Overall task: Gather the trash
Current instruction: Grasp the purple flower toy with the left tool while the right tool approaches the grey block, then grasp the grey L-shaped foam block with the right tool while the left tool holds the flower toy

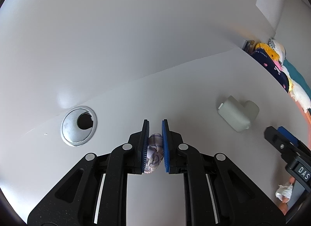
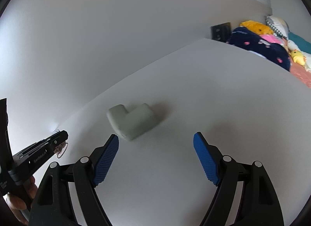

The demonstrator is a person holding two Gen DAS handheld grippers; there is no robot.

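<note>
A: Left wrist view first: any writing? I can read "DAS" on a label on the right tool [image 1: 276, 138] at the frame's right edge; the rest is cut off.

B: From the right wrist view, the left tool [image 2: 63, 143] carries small pale lettering along its black body that looks like "GenRobot.AI", though it is tiny.

A: Containers?

B: None that I can make out. There is a round metal cable grommet [image 1: 79, 125] set into the white desk [image 1: 194, 93], with a dark hole in it.

A: And the left tool [image 1: 155, 144]?

B: Its blue ribbed pads are close together, clamped on a crumpled wad of white paper with faint purple lines [image 1: 154, 155], held above the desk.

A: The right tool [image 2: 156, 159]?

B: Spread wide apart, holding nothing. A pale grey-green L-shaped foam corner piece [image 2: 132, 121] lies on the desk just ahead of its left finger, slightly blurred; whether they touch I cannot tell.

A: Beyond the desk?

B: A bed [image 2: 303, 76] with a yellow plush toy [image 2: 256, 27] and a navy spotted cloth [image 2: 260, 48].
</note>
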